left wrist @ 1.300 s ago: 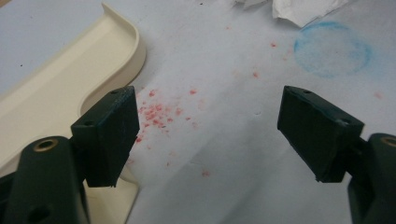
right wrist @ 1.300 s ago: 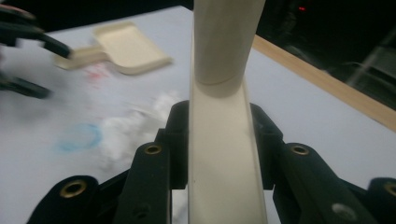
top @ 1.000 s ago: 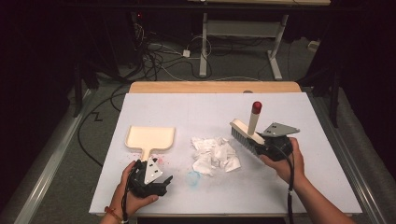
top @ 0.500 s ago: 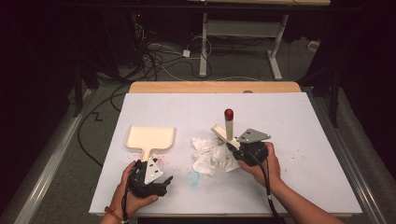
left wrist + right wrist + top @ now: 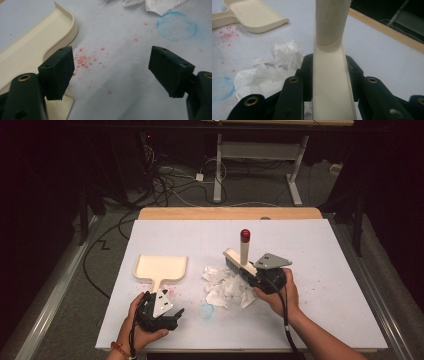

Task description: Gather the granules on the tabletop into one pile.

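Pinching the brush [image 5: 239,261] by its back, the right gripper [image 5: 260,276] held its bristles against the crumpled paper [image 5: 226,285] mid-worktop [image 5: 320,255]. The left gripper [image 5: 111,71], jaws spread and empty, sat beside the dustpan [image 5: 160,268] handle, over red specks [image 5: 83,60].

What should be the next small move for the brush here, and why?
Probably sweep the brush, clamped in the right gripper, leftward through the crumpled paper toward the dustpan. The bristles already touch the paper's right edge, and the dustpan lies beyond it.
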`<state>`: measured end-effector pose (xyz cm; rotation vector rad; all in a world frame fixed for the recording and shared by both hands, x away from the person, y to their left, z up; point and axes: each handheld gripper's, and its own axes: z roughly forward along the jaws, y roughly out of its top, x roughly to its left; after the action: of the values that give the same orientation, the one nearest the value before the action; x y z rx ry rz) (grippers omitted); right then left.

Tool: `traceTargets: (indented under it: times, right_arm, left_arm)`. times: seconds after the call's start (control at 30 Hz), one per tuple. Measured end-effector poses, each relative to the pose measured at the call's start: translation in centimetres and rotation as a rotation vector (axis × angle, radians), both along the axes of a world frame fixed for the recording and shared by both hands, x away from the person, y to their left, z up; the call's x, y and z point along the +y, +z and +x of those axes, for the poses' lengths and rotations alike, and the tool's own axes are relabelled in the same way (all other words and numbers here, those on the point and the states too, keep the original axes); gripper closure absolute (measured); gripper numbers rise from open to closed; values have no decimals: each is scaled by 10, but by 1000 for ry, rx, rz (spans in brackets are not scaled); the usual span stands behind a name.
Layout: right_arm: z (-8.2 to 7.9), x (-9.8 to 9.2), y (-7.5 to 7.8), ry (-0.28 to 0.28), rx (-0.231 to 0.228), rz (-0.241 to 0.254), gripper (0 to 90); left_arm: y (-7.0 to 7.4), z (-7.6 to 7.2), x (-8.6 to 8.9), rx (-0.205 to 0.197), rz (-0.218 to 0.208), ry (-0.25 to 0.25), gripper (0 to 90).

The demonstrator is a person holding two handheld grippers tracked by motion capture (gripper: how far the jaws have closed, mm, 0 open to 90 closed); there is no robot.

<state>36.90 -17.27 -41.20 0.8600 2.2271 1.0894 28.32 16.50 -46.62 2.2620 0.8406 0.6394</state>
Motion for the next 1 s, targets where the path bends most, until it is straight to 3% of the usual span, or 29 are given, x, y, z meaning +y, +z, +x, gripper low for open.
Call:
traceTargets:
  times: [0.13, 0.23, 0.33, 0.57, 0.63, 0.7, 0.8, 0.93, 1.0]
  right_arm:
    - [-4, -22, 13, 17, -8, 39, 678]
    - [-13, -38, 19, 45, -12, 29, 678]
    - [-24, -57, 22, 83, 22, 20, 678]
    - [-50, -92, 13, 124, 103, -66, 678]
    - [-56, -96, 7, 136, 116, -69, 678]
    - [-60, -94, 1, 164, 142, -40, 678]
    - [-62, -82, -3, 200, 142, -22, 678]
    - [-60, -57, -6, 226, 117, -44, 678]
    - [-57, -45, -7, 209, 103, -50, 678]
  left_arm:
    - [0, 0, -1, 1, 0, -1, 200]
    - [0, 0, -2, 4, 4, -2, 199]
    - [0, 0, -2, 5, 3, -2, 199]
    - [0, 0, -3, 4, 4, -2, 199]
    - [0, 1, -4, 6, 6, -3, 199]
    - [0, 1, -5, 7, 7, -5, 199]
    - [0, 1, -7, 4, 5, -9, 199]
    - [1, 2, -7, 1, 0, -8, 199]
    - [1, 2, -6, 0, 0, -9, 199]
